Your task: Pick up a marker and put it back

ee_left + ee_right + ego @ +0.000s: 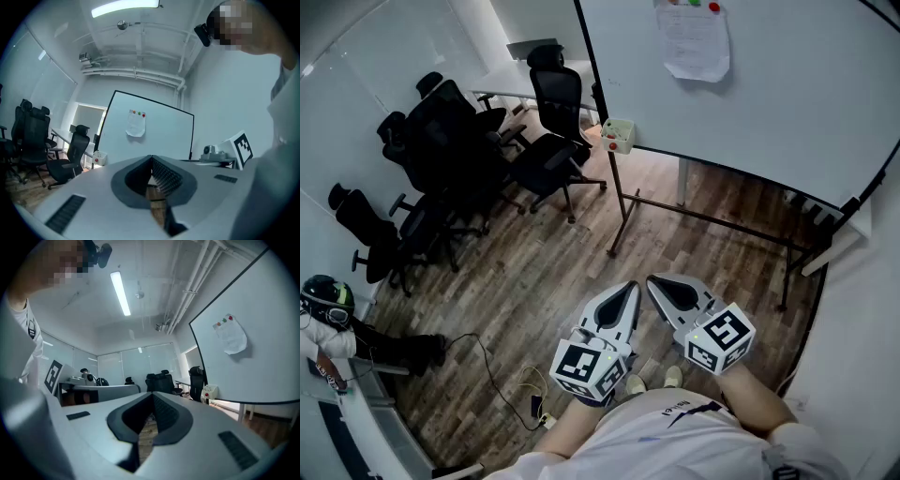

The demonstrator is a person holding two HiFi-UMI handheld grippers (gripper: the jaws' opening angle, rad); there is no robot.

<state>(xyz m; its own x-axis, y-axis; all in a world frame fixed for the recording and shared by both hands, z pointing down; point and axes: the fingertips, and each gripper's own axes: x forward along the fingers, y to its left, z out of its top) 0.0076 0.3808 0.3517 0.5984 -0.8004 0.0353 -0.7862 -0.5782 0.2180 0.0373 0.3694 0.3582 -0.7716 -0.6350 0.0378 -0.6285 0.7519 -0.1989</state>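
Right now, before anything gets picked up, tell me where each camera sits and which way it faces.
Head view: on the person's head, looking steeply down at the floor, whiteboard and office chairs; shows forearms, left tool and right tool.
Left gripper view: rides the left tool, looks along its closed jaws at the whiteboard; shirt at right.
Right gripper view: rides the right tool, looks along its closed jaws at the chairs; shirt at left.
Shared: all three show the whiteboard with its paper sheet.
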